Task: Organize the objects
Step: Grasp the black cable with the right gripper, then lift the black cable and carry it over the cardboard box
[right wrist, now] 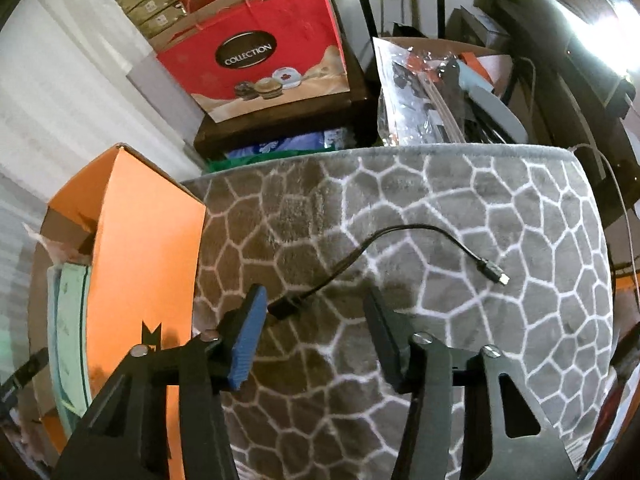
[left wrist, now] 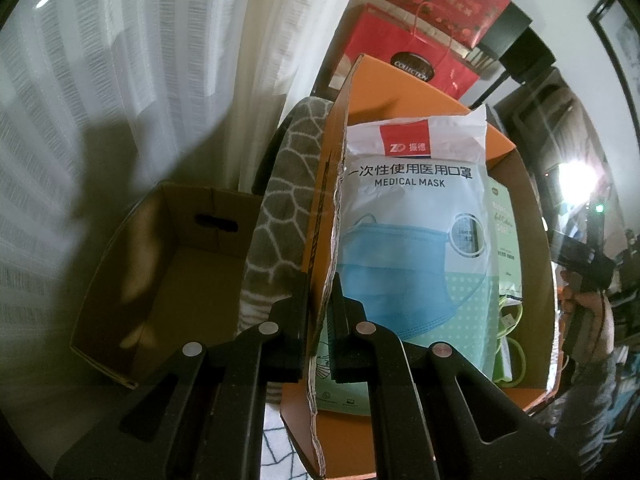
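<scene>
Down in the left wrist view, the left gripper is clamped on the raised flap of the orange box, one black finger on each side of the torn cardboard edge. Inside that box, a white and blue pack marked MEDICAL MASK stands leaning against the far wall, with a pale green packet just to its right and a yellow-green cord bunched low by the right wall. To the left of the flap a strip of grey rug with a white cell pattern shows, and farther left sits a brown cardboard box with a hand slot in its far wall. Red gift bags stand farther back. At the right edge a hand holds another black tool. In the right wrist view, the right gripper hangs over the same rug, its jaws parted and gripping nothing; they have just been closing. A black cable lies loose on the rug, its thicker plug end between the fingertips close to the blue-padded left finger, whether touching it I cannot tell, and its small plug well off to the right. The orange box stands at the left, and a red bag marked COLLECTION sits far back on a dark stand.
</scene>
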The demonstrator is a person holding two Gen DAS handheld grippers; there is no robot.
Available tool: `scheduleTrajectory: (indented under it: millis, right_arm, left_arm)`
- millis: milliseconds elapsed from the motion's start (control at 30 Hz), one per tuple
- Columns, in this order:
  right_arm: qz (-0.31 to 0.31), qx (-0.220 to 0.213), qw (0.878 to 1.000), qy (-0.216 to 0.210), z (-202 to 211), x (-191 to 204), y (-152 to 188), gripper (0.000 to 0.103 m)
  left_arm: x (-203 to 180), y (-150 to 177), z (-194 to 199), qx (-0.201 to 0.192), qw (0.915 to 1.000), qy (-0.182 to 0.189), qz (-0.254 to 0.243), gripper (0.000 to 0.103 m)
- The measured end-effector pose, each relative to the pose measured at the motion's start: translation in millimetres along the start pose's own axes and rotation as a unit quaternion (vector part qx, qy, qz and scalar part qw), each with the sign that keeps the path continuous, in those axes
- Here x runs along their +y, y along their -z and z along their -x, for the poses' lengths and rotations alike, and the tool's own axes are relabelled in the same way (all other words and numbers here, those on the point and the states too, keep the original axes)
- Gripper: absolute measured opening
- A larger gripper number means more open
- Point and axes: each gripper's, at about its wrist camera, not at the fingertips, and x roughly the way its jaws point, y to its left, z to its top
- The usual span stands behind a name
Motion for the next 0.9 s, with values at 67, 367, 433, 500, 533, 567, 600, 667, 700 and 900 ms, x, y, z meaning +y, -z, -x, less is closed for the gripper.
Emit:
scheduleTrajectory:
  millis: [67,367,433,500,533,567,600,667,700,900]
  right_arm:
    - [-0.007,0.001,1.000,0.000,-3,0,-1,0.046]
    - [-0.005,-0.004,1.000,0.011,-13,8,3,0.030]
    - [0.007,-0.003,1.000,0.019,-13,11,5,0.025]
    - [0.014,-0.002,1.000,0.023,-12,12,6,0.019]
    - [0.016,0.000,1.000,0.022,-11,11,7,0.017]
    - [0.017,0.002,1.000,0.019,-10,10,7,0.015]
    - [0.017,0.003,1.000,0.016,-9,9,8,0.014]
    - [0.018,0.005,1.000,0.012,-6,6,9,0.010]
    - [0.020,0.005,1.000,0.010,-4,5,10,0.008]
    - [0.025,-0.011,1.000,-0.005,15,5,13,0.006]
  left_arm:
    - [0,0,0,0.000,1.0000,0.000,0.001,0.006]
    - [-1,0,0,-0.001,1.0000,0.001,0.001,0.006]
    - [-1,0,0,-0.001,1.0000,0.001,0.001,0.006]
    - [-1,0,0,-0.001,1.0000,0.000,0.000,0.006]
    - [0,0,0,-0.001,1.0000,0.000,0.000,0.006]
    - [0,0,0,-0.001,1.0000,0.000,0.000,0.006]
    - [0,0,0,-0.001,1.0000,0.001,0.001,0.006]
    - [0,-1,0,0.000,1.0000,0.000,0.001,0.006]
    - [0,-1,0,0.000,1.0000,0.000,0.001,0.006]
    - [1,-2,0,-0.001,1.0000,-0.002,0.001,0.006]
